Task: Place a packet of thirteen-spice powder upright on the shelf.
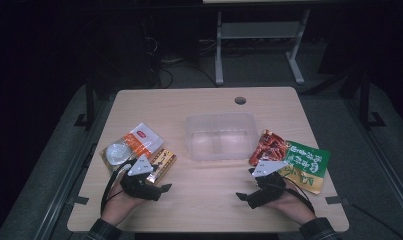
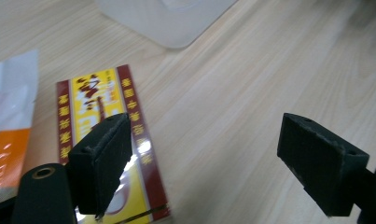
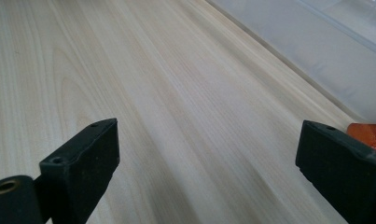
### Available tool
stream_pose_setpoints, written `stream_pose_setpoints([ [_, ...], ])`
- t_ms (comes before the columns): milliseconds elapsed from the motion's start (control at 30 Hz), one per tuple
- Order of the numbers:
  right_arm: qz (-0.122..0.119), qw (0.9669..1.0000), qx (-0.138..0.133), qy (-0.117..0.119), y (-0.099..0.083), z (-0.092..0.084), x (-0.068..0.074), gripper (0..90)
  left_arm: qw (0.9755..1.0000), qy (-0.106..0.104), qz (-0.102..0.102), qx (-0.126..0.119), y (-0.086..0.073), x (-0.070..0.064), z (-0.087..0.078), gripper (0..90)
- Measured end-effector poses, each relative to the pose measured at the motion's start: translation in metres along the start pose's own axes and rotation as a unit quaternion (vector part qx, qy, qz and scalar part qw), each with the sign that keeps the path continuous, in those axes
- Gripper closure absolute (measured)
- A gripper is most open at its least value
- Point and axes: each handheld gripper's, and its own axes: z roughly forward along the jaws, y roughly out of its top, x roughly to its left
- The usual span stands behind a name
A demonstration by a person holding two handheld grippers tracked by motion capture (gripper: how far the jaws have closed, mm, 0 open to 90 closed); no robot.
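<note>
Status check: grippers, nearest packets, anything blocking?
Left gripper open over yellow-red packet. Right gripper open above bare table. Clear bin unobstructed.

FREE: bare tabletop (image 1: 209, 195) between the two grippers and up to the clear bin (image 1: 220, 136) | AHEAD: bin blocks centre | LEFT: yellow-red packet (image 2: 112, 140) under left gripper's (image 2: 213, 163) spread jaws, white-orange pouch (image 1: 134, 142) beside it | RIGHT: red packet (image 1: 269, 147) and green bag (image 1: 306, 165) crowd the edge by right gripper (image 3: 206, 172), jaws wide
</note>
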Motion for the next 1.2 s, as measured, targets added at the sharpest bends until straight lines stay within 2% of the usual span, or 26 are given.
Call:
stream_pose_setpoints([
  [300, 0.0, 1.0, -0.003, 0.0, 0.001, 0.001, 0.0, 5.9, 0.9995, 0.025, -0.018, 0.004, -0.009, 0.016, -0.006, 17.2],
  [467, 0.001, 1.0, -0.005, 0.0, 0.001, 0.001, 0.0, 5.9, 0.9989, 0.035, -0.031, 0.009, -0.013, 0.022, -0.006, 17.2],
  [600, 0.0, 1.0, -0.004, 0.001, 0.001, 0.001, 0.0, 5.9, 0.9986, 0.041, -0.03, 0.018, -0.015, 0.025, -0.005, 17.2],
  [633, 0.0, 1.0, -0.003, 0.001, 0.001, 0.001, 0.0, 5.9, 0.9983, 0.041, -0.035, 0.021, -0.016, 0.024, -0.004, 17.4],
  [767, -0.003, 1.0, -0.002, 0.001, 0.0, 0.002, 0.0, 5.9, 0.9971, 0.052, -0.034, 0.044, -0.018, 0.027, 0.0, 17.6],
  [833, -0.003, 1.0, -0.001, 0.002, 0.0, 0.002, 0.0, 5.9, 0.9963, 0.055, -0.04, 0.053, -0.019, 0.028, 0.003, 19.0],
  [967, -0.004, 1.0, 0.0, 0.002, 0.0, 0.002, 0.0, 6.0, 0.9936, 0.066, -0.046, 0.079, -0.02, 0.028, 0.007, 19.6],
  [1067, -0.004, 1.0, 0.002, 0.002, 0.0, 0.003, 0.0, 6.0, 0.992, 0.068, -0.041, 0.098, -0.021, 0.029, 0.009, 19.9],
  [1200, -0.003, 1.0, 0.003, 0.002, 0.0, 0.003, 0.0, 6.1, 0.9915, 0.067, -0.044, 0.102, -0.021, 0.03, 0.012, 20.5],
])
